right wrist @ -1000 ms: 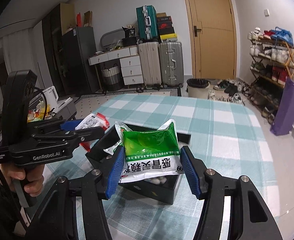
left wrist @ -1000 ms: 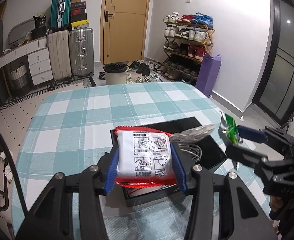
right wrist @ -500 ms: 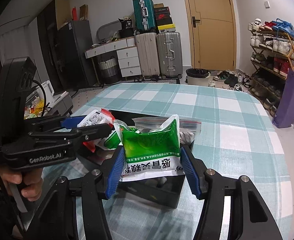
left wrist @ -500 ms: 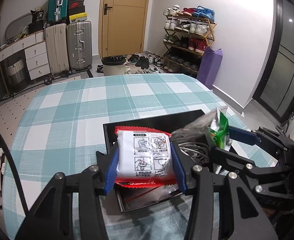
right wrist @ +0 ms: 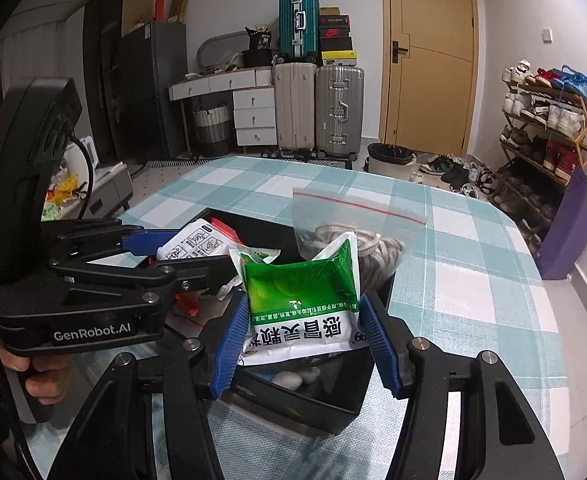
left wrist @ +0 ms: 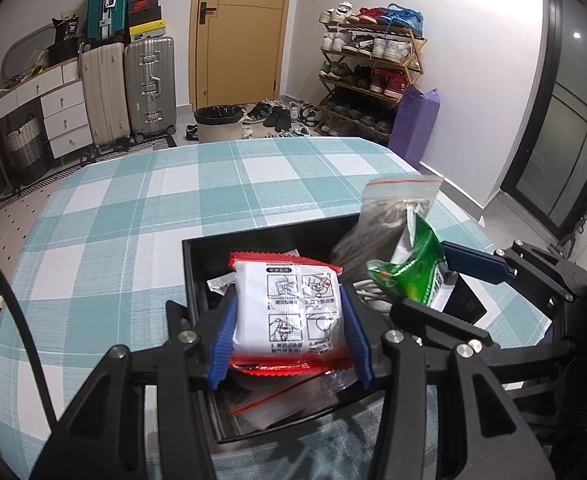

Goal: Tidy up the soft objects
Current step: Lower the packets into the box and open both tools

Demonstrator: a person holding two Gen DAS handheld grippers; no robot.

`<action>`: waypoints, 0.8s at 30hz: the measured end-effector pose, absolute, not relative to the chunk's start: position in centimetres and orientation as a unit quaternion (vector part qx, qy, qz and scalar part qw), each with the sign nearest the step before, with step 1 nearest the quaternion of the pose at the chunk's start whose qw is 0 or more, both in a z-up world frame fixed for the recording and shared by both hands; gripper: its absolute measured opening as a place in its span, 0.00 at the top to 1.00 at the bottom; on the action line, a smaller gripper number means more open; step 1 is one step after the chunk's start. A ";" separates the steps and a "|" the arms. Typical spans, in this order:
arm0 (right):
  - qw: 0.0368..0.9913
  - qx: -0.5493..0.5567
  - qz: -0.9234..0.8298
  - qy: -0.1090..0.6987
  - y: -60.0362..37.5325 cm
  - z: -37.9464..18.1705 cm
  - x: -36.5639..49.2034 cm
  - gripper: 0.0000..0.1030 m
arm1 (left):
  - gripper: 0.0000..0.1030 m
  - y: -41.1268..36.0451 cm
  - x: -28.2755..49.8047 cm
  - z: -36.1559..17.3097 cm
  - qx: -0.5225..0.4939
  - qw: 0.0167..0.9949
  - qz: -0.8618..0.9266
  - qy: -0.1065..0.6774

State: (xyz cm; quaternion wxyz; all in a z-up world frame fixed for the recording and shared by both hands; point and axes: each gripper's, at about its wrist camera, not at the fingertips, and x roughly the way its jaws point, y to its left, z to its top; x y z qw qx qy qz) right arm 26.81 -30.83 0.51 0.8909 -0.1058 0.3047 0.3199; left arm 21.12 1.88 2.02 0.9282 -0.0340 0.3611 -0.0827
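Note:
My left gripper is shut on a white packet with red edges and holds it over the open black box. My right gripper is shut on a green and white packet above the same box. A clear zip bag with grey cord leans at the box's far side, also in the left wrist view. The right gripper shows in the left wrist view, the left gripper in the right wrist view.
The box stands on a table with a teal and white checked cloth. Flat plastic bags lie inside the box. Suitcases, a bin and a shoe rack stand beyond the table.
Both grippers have moved in closer over the black box with their packets still held. The box and the zip bag now look nearer and larger.

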 end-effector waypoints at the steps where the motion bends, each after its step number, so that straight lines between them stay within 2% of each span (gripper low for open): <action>1: 0.890 -0.107 0.321 0.305 -30.8 0.4 26.9 0.45 | 0.54 1.9 21.2 1.9 -0.033 0.928 -0.082 0.362; 17: 0.879 -0.115 0.335 0.321 -30.4 -0.4 27.8 0.44 | 0.53 1.7 21.3 1.7 -0.019 0.928 -0.081 0.363; 19: 0.881 -0.117 0.333 0.315 -30.5 -0.3 27.6 0.41 | 0.53 1.7 21.3 1.7 -0.018 0.928 -0.082 0.364; 24: 0.894 -0.115 0.322 0.291 -31.5 0.7 26.3 0.21 | 0.47 1.7 21.1 1.9 -0.021 0.926 -0.088 0.367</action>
